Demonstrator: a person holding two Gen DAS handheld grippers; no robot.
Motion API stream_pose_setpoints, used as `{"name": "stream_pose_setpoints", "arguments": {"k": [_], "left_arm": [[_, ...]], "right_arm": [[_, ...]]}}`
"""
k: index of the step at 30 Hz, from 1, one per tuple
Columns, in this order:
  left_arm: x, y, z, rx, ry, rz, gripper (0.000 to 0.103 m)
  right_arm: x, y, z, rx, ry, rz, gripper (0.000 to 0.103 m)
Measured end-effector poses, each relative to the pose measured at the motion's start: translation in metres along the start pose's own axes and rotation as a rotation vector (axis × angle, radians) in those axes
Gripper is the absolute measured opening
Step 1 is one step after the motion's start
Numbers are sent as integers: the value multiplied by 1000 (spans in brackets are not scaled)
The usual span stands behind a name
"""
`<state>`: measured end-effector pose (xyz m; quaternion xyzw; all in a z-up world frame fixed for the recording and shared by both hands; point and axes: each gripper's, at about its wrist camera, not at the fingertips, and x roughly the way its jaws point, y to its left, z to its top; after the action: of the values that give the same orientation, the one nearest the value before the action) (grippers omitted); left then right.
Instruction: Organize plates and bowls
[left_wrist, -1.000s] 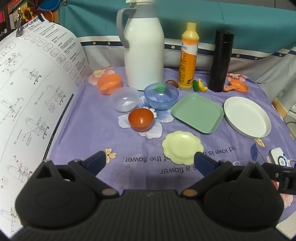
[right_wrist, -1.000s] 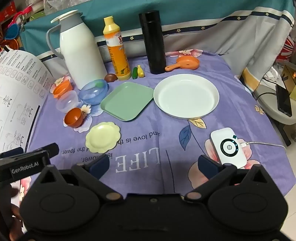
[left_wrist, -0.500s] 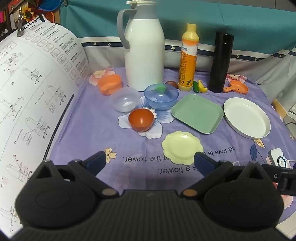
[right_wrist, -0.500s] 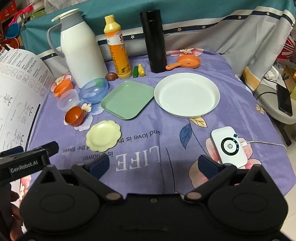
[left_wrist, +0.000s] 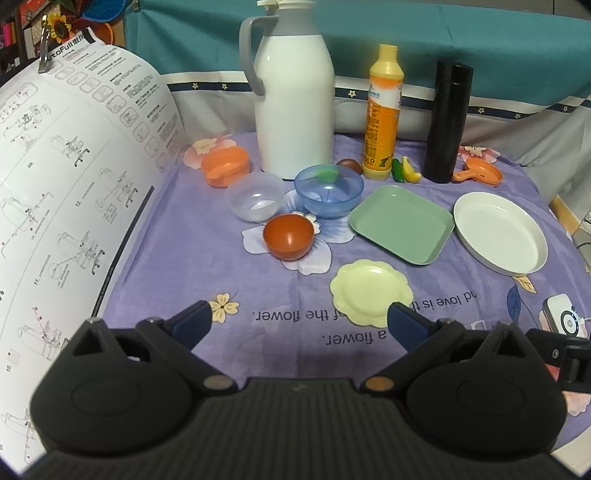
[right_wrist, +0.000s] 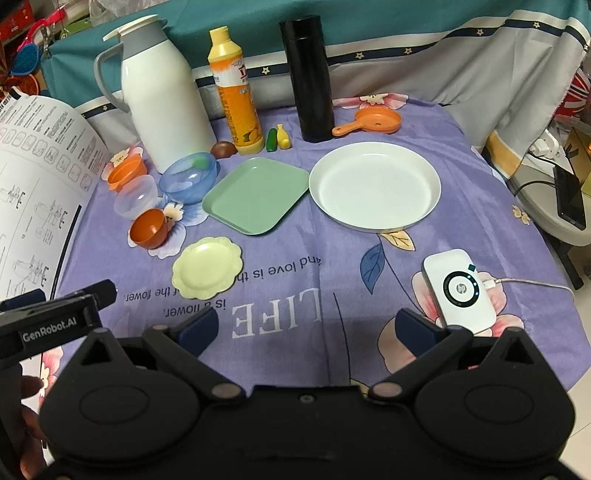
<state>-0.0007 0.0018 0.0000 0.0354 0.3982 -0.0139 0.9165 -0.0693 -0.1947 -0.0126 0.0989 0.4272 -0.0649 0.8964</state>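
On the purple flowered cloth lie a white round plate (right_wrist: 375, 186), a green square plate (right_wrist: 256, 194) and a small pale yellow scalloped plate (right_wrist: 207, 267). To their left stand a blue bowl (right_wrist: 189, 177), a clear bowl (right_wrist: 136, 196), a red-brown bowl (right_wrist: 149, 228) and an orange cup (right_wrist: 126, 172). My left gripper (left_wrist: 301, 321) is open above the cloth's near edge, just short of the yellow plate (left_wrist: 371, 291). Further right, my right gripper (right_wrist: 308, 325) is open and empty over the printed words. The left gripper's body (right_wrist: 55, 317) shows at the right wrist view's left edge.
A white thermos jug (left_wrist: 291, 99), an orange detergent bottle (left_wrist: 382, 114) and a black flask (left_wrist: 447, 122) stand along the back. A small orange pan (right_wrist: 373, 123), toy fruit (right_wrist: 279, 138) and a white HP device (right_wrist: 458, 291) with a cable lie around. A big instruction sheet (left_wrist: 66, 192) rises at left.
Both views have shifted only slightly, with the tableware sitting a touch lower in the left wrist view. Nothing on the cloth has moved and both grippers stay open.
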Motion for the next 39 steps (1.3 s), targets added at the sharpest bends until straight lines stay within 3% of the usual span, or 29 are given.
{"name": "stream_pose_setpoints", "arguments": {"k": [39], "left_arm": [[14, -6, -6, 28, 41, 33, 103]], "right_arm": [[16, -3, -1, 9, 44, 9, 103]]}}
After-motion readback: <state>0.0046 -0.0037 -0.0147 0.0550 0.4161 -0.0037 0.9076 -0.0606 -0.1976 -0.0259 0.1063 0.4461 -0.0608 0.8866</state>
